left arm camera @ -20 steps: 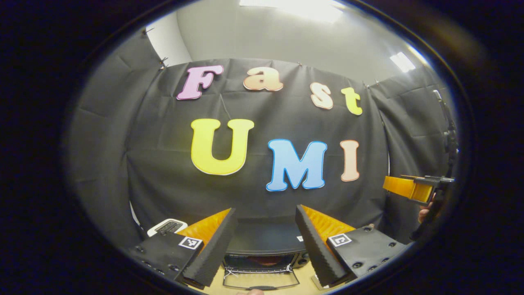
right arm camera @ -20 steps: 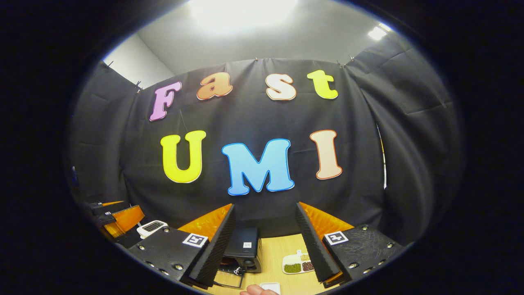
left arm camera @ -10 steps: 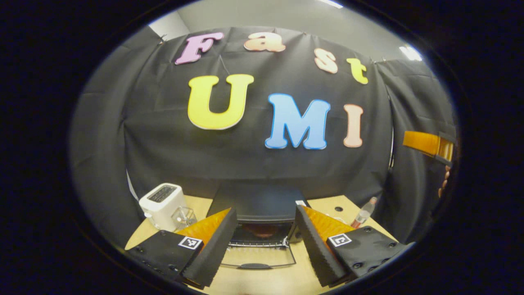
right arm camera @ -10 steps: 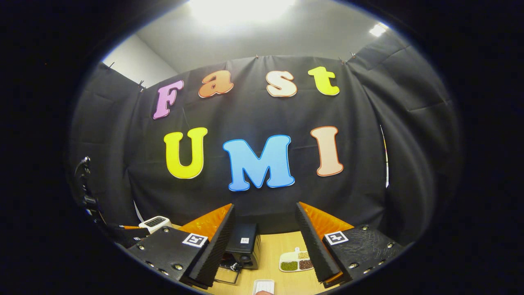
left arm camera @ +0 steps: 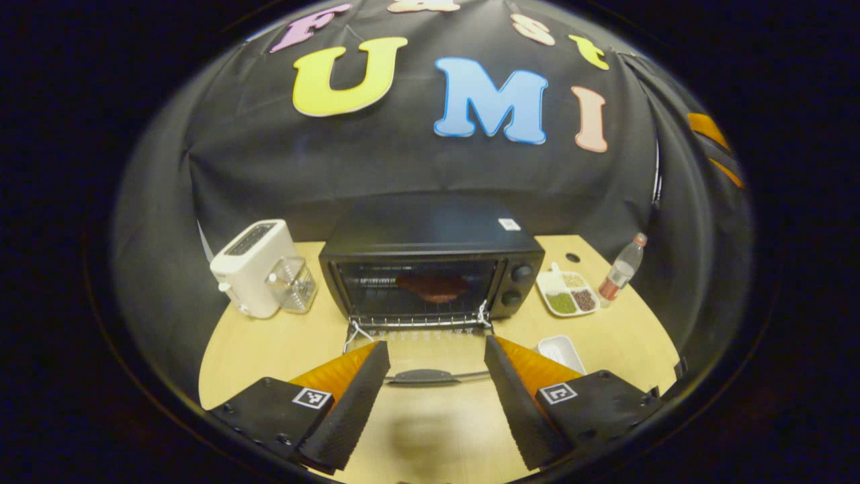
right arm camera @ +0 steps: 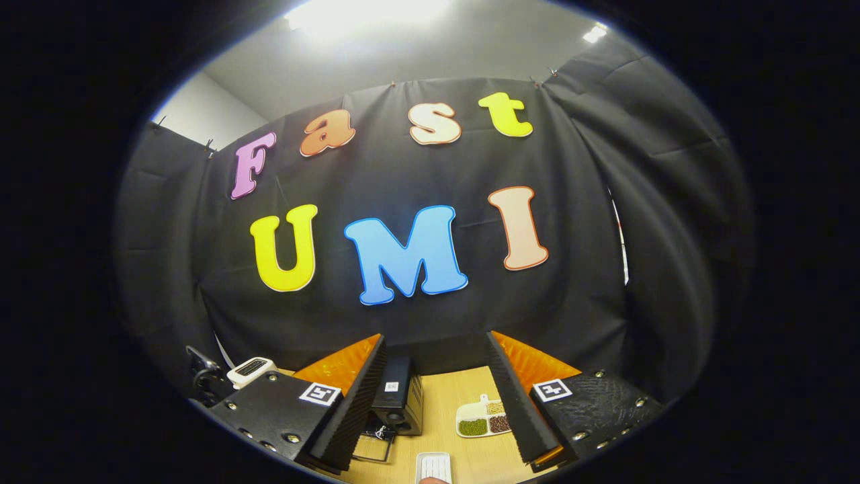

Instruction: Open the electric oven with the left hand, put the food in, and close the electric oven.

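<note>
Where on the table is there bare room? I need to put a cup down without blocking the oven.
Bare wood lies left of the oven, in front of the toaster, and along the near edge of the table around the left gripper. It is crowded right of the oven: bean tray, bottle, white dish. The lowered door takes the middle.

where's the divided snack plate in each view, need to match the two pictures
Left gripper view: the divided plate lies on the table right of the oven, between it and the bottle.
Right gripper view: the divided plate lies low at centre, right of the oven, partly behind the right gripper's finger.
Shared landmark: the white toaster, on the oven's far side from the plate.
</note>
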Demonstrator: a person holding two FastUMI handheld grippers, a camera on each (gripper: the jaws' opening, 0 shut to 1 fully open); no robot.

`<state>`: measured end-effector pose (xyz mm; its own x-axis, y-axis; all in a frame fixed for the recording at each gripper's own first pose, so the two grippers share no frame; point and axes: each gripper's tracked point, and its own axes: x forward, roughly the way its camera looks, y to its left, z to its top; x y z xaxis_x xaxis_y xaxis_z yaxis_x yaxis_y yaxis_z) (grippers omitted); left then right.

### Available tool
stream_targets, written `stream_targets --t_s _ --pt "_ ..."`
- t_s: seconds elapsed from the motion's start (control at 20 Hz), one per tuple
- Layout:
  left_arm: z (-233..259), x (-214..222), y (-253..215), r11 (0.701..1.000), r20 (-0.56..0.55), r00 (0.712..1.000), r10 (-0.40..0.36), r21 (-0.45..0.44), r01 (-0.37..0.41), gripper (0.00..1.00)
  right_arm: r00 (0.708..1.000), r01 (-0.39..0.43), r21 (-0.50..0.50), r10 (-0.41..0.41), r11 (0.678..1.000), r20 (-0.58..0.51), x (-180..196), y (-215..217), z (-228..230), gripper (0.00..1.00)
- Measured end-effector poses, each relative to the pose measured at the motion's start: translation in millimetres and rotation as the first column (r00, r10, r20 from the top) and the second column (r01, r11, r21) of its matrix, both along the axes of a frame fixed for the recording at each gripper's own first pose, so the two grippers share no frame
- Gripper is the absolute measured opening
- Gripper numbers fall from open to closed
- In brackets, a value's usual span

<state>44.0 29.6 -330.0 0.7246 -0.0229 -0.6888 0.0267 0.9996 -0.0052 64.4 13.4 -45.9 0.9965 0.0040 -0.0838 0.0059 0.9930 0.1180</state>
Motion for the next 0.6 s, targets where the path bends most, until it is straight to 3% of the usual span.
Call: stream_targets --t_s 0.2,0.25,0.6 --pt "-54 -11 3 0.999 -0.177 0.984 0.026 -0.033 -0.032 0.97 0.999 0.021 -0.002 -0.021 1.0 -0.032 2 -12 -14 0.89" --pt "-69 -16 7 0.999 -0.229 0.973 0.025 -0.022 -0.031 1.0 0.999 0.029 -0.005 -0.029 1.0 -0.038 1 -16 -16 0.89" --pt "-134 -27 14 0.999 -0.43 0.902 0.028 0.032 -0.015 0.97 0.993 0.094 -0.032 -0.096 0.995 -0.073 3 -47 -33 0.89"
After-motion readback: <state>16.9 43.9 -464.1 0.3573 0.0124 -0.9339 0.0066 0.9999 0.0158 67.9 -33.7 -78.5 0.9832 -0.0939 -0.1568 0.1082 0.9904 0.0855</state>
